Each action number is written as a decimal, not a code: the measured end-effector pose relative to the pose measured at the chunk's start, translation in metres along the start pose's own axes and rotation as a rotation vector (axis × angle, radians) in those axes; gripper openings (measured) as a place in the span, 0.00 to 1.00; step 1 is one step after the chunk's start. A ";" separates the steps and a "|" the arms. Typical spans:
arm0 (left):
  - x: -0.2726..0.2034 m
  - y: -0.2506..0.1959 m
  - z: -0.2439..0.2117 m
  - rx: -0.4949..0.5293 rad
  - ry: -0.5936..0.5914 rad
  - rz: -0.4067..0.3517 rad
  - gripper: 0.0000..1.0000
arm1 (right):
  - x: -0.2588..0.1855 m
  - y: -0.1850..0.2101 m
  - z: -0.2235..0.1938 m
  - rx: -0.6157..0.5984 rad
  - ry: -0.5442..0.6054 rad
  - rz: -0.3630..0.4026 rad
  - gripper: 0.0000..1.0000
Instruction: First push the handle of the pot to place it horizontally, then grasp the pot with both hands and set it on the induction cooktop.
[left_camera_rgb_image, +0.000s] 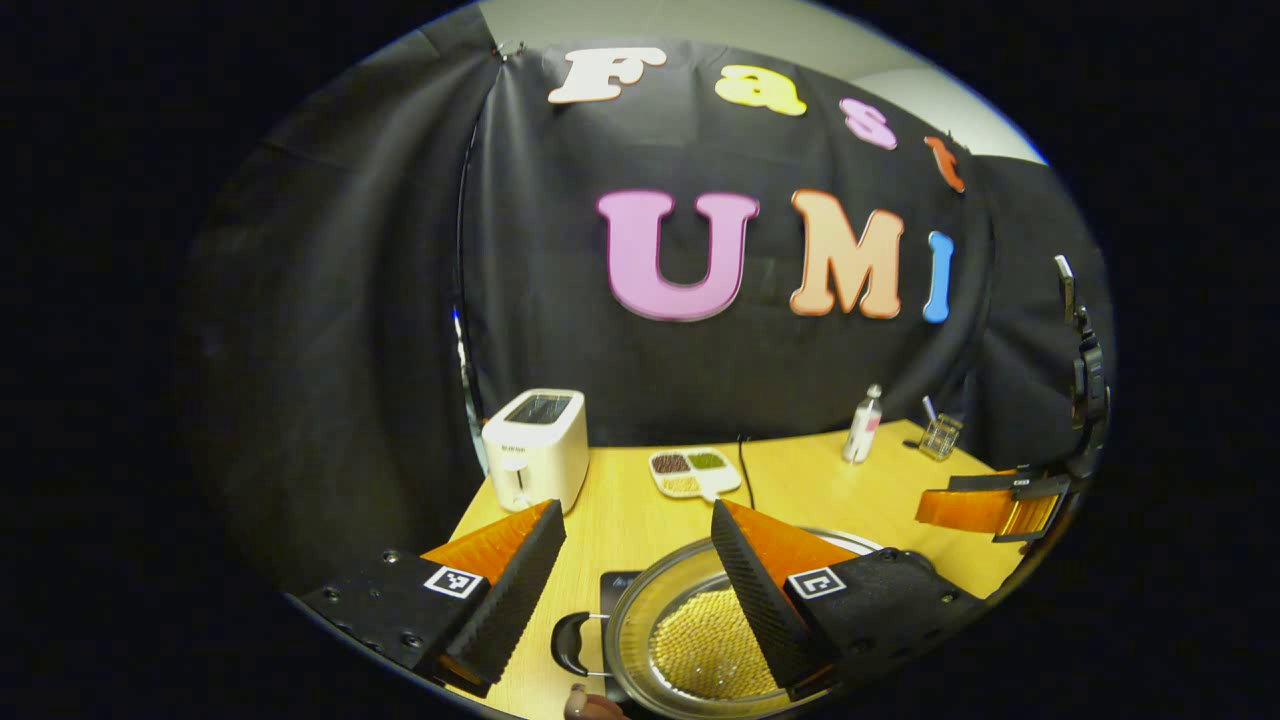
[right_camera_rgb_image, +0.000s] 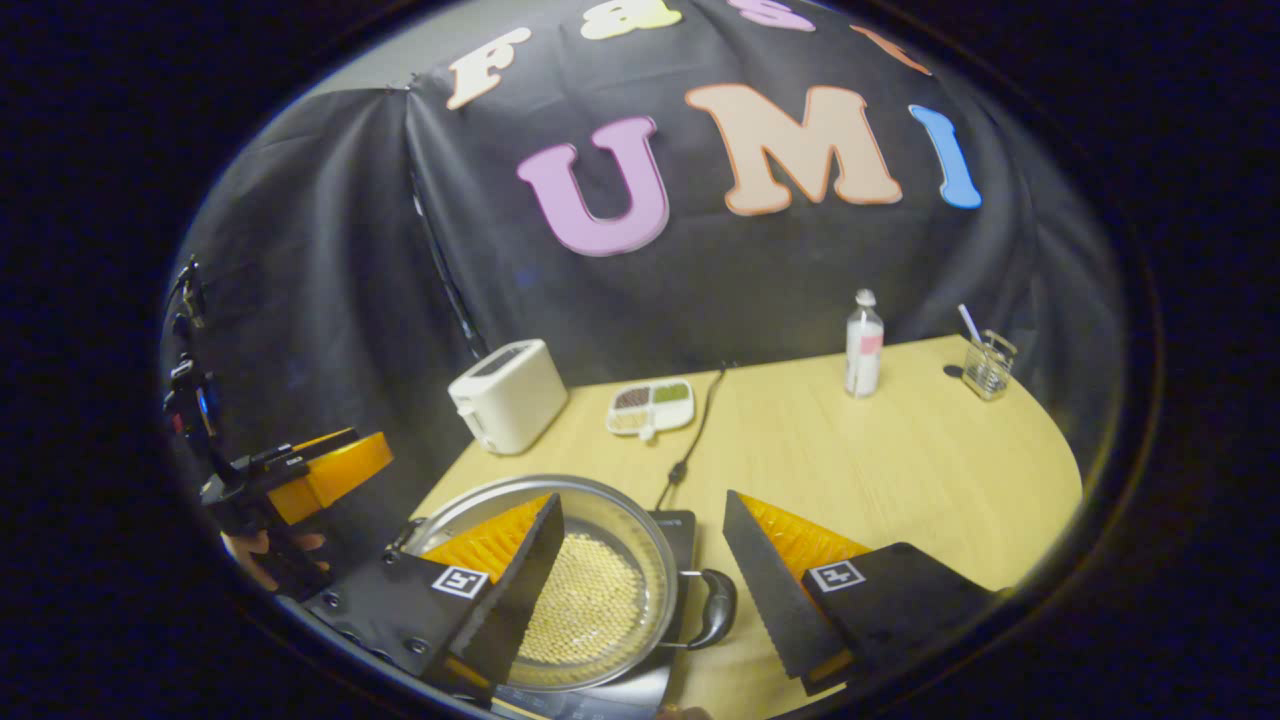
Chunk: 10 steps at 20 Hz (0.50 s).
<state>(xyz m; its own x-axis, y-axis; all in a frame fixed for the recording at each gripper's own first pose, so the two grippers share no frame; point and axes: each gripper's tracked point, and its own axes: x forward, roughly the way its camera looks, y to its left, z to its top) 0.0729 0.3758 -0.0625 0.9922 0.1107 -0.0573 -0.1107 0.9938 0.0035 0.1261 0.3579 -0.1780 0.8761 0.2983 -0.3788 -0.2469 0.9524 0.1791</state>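
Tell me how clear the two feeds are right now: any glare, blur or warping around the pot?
Left gripper view: sharp, dim booth, table edge bowed by fisheye, soft sheen on the pot rim. Right gripper view: pot sharp, bright rim highlight, slight softness toward the edges, table curved.

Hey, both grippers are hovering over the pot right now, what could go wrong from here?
1. The pot holds loose yellow grains; tilting it could spill them.
2. The pot seems to overhang the induction cooktop, so a nudge on its handle might slide it off.
3. The cord lies close behind and could snag.
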 end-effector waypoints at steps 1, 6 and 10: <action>-0.003 -0.003 0.012 -0.015 -0.050 0.006 0.95 | -0.007 0.005 0.014 -0.015 -0.054 0.019 1.00; -0.030 -0.020 0.048 -0.044 -0.201 0.031 0.99 | -0.041 0.008 0.052 -0.019 -0.245 0.022 0.99; -0.043 -0.033 0.058 -0.045 -0.246 0.032 0.95 | -0.053 0.004 0.053 -0.002 -0.290 0.027 0.94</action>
<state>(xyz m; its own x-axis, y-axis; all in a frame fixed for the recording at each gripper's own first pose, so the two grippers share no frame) 0.0371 0.3384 -0.0020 0.9716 0.1453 0.1868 -0.1396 0.9892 -0.0435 0.1008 0.3427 -0.1096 0.9509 0.2934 -0.0981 -0.2723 0.9444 0.1842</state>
